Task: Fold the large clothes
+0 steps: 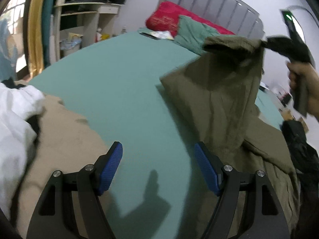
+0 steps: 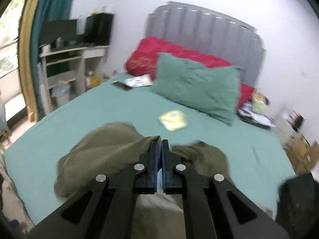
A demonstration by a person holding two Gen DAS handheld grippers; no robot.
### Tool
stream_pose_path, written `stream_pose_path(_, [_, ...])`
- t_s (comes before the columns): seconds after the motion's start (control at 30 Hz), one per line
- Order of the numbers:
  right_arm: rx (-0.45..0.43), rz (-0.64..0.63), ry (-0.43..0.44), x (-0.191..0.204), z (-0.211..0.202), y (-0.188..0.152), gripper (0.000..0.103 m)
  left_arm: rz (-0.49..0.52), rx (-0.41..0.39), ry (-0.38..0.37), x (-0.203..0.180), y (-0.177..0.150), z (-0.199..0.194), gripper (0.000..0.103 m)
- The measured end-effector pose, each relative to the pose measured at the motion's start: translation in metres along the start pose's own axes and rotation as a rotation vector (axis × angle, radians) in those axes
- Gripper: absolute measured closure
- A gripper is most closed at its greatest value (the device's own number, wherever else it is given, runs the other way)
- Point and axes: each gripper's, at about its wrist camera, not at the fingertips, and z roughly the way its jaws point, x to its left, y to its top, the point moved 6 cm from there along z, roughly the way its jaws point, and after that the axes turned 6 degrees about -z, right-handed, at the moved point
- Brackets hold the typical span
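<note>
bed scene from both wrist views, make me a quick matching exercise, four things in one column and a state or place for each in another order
Things:
1. olive garment
2. left gripper
3. green pillow
4. yellow packet

States or places:
A. jaws wide apart, holding nothing
B. flat on the sheet in front of the pillow
C. lifted by one edge, pinched in the right gripper
D. leaning against the red bedding near the headboard

Pairs: 1-C, 2-A, 3-D, 4-B

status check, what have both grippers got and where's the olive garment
Left gripper open, empty, above the green bedsheet. Right gripper shut on olive garment, lifting one edge, rest trailing on bed. Beige cloth lies left.
</note>
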Motion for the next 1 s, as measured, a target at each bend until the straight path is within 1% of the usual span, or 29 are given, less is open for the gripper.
stream_pose_path(0.03, [0.016,0.036,-0.018,-0.012,-0.008,-0.019,0.099,0.008,0.013,-0.021,-0.007,-0.005,0.001,0.025])
stream_pose_path(0.07, [0.052,0.107,-0.022,-0.033,-0.012,-0.051,0.099,0.019,0.026,-0.037,-0.014,-0.010,0.002,0.025])
stream_pose_path(0.13, [0.123,0.212,-0.035,-0.058,-0.014,-0.108,0.099,0.049,0.045,-0.044,-0.025,-0.019,0.005,0.025])
stream_pose_path(0.17, [0.182,0.287,-0.041,-0.074,-0.015,-0.149,0.099,0.071,0.057,-0.040,-0.030,-0.025,0.006,0.025])
stream_pose_path(0.23, [0.302,0.419,-0.037,-0.093,-0.014,-0.218,0.098,0.102,0.075,-0.035,-0.038,-0.032,0.009,0.025])
stream_pose_path(0.27, [0.344,0.462,-0.026,-0.097,-0.013,-0.239,0.096,0.113,0.085,-0.027,-0.040,-0.036,0.010,0.025])
stream_pose_path(0.3, [0.399,0.511,-0.007,-0.100,-0.015,-0.270,0.092,0.114,0.092,-0.021,-0.041,-0.037,0.012,0.025])
stream_pose_path(0.33, [0.435,0.524,-0.022,-0.100,-0.019,-0.294,0.077,0.111,0.101,-0.018,-0.041,-0.039,0.014,0.025])
stream_pose_path(0.37, [0.446,0.515,-0.042,-0.102,-0.023,-0.304,0.059,0.108,0.110,-0.022,-0.041,-0.041,0.016,0.025])
stream_pose_path(0.4, [0.438,0.500,-0.057,-0.102,-0.031,-0.310,0.054,0.107,0.113,-0.022,-0.040,-0.041,0.017,0.025])
stream_pose_path(0.43, [0.420,0.482,-0.067,-0.102,-0.038,-0.309,0.045,0.105,0.112,-0.015,-0.038,-0.041,0.018,0.025])
stream_pose_path(0.47, [0.403,0.452,-0.106,-0.104,-0.049,-0.304,0.036,0.102,0.109,-0.011,-0.037,-0.039,0.019,0.025])
stream_pose_path(0.53, [0.369,0.412,-0.192,-0.108,-0.062,-0.289,0.026,0.090,0.106,-0.015,-0.036,-0.033,0.021,0.025])
stream_pose_path(0.57, [0.317,0.385,-0.261,-0.108,-0.073,-0.274,0.025,0.086,0.105,-0.020,-0.036,-0.033,0.022,0.025])
stream_pose_path(0.6, [0.268,0.359,-0.282,-0.107,-0.076,-0.263,0.025,0.085,0.104,-0.024,-0.035,-0.034,0.022,0.025])
stream_pose_path(0.63, [0.210,0.297,-0.255,-0.092,-0.073,-0.243,0.024,0.086,0.105,-0.021,-0.034,-0.033,0.023,0.025])
stream_pose_path(0.67, [0.188,0.245,-0.225,-0.077,-0.065,-0.233,0.024,0.086,0.106,-0.017,-0.033,-0.033,0.024,0.025])
stream_pose_path(0.73, [0.161,0.097,-0.126,-0.032,-0.044,-0.206,0.024,0.073,0.106,-0.016,-0.030,-0.033,0.023,0.025])
stream_pose_path(0.8, [0.158,-0.024,-0.033,0.012,-0.017,-0.192,0.024,0.054,0.116,-0.026,-0.030,-0.031,0.024,0.025])
stream_pose_path(0.87, [0.193,-0.136,-0.032,0.038,0.008,-0.192,0.024,0.044,0.123,-0.031,-0.032,-0.030,0.023,0.025])
stream_pose_path(0.9, [0.230,-0.174,-0.039,0.047,0.023,-0.197,0.024,0.047,0.119,-0.030,-0.033,-0.029,0.021,0.025])
stream_pose_path(0.93, [0.270,-0.190,-0.035,0.050,0.035,-0.203,0.030,0.056,0.113,-0.020,-0.033,-0.029,0.019,0.025])
stream_pose_path(0.97, [0.301,-0.179,-0.001,0.048,0.041,-0.210,0.058,0.061,0.108,-0.015,-0.034,-0.028,0.018,0.025])
stream_pose_path(1.0, [0.328,-0.147,0.043,0.043,0.044,-0.215,0.067,0.065,0.103,-0.011,-0.034,-0.028,0.017,0.025])
